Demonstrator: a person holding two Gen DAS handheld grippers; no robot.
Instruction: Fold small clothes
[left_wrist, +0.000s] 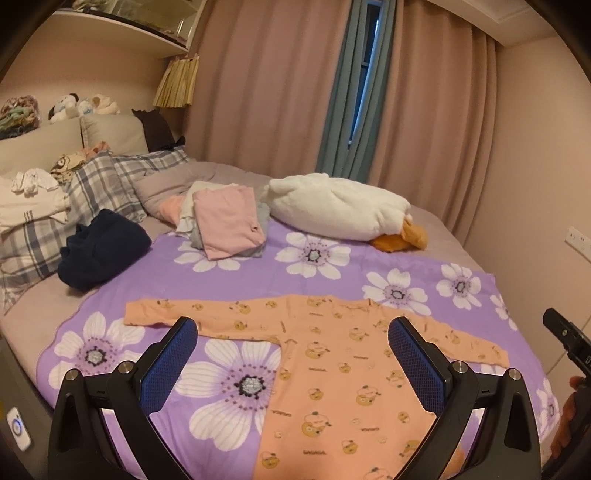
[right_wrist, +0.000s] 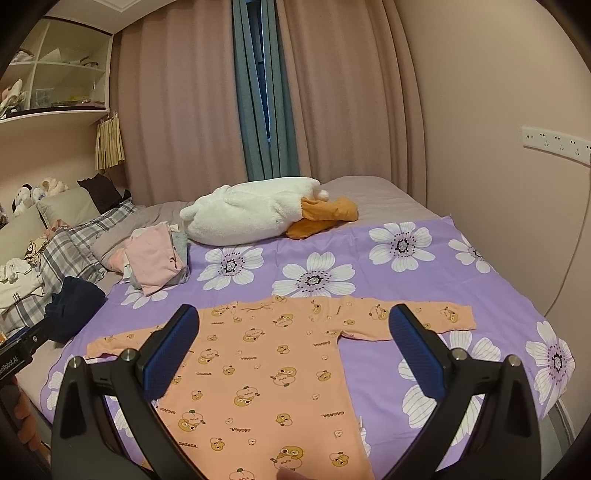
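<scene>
An orange baby garment with a cartoon print lies flat on the purple flowered sheet, both long sleeves spread out sideways. My left gripper hovers open above its left sleeve and chest, holding nothing. Over the garment's body my right gripper also stands open and empty. Each has blue pads. A stack of folded pink and grey clothes sits further back on the bed.
A white plush duck lies at the far side. A dark blue bundle, plaid pillows and loose clothes crowd the left. A wall with sockets bounds the right. The right gripper's body shows at the left view's edge.
</scene>
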